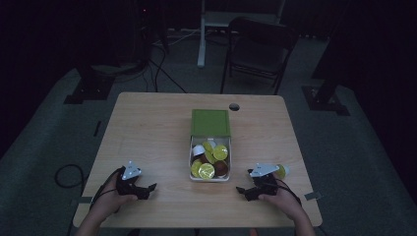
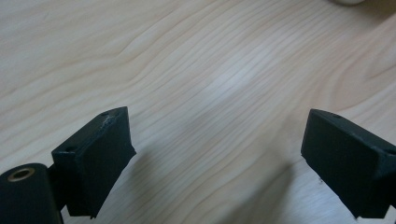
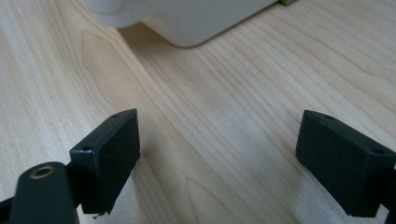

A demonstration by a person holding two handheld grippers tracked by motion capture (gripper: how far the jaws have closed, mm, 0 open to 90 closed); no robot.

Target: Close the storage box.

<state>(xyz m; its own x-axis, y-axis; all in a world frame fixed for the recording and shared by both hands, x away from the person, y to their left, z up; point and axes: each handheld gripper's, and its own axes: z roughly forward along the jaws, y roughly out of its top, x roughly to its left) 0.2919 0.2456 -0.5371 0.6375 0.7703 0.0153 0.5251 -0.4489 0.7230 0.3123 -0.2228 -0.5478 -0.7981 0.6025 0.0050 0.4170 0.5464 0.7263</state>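
A white box (image 1: 191, 162) stands at the middle of the wooden table (image 1: 147, 128), its green lid (image 1: 210, 123) swung open behind it. Several yellow-topped capsules (image 1: 206, 170) lie inside, along with a white one and a brown one. One more yellow capsule (image 1: 282, 171) lies on the table just behind my right hand. My left gripper (image 1: 149, 191) rests near the front left, open, over bare wood (image 2: 217, 154). My right gripper (image 1: 242, 192) rests at the front right, open and holding nothing (image 3: 217, 154). It faces the white box's lower corner (image 3: 187, 18).
A round cable hole (image 1: 234, 106) sits near the table's far edge. A dark folding chair (image 1: 258, 51) and a white stand (image 1: 202, 34) are on the floor beyond the table. Cables (image 1: 69, 174) trail on the floor at the left.
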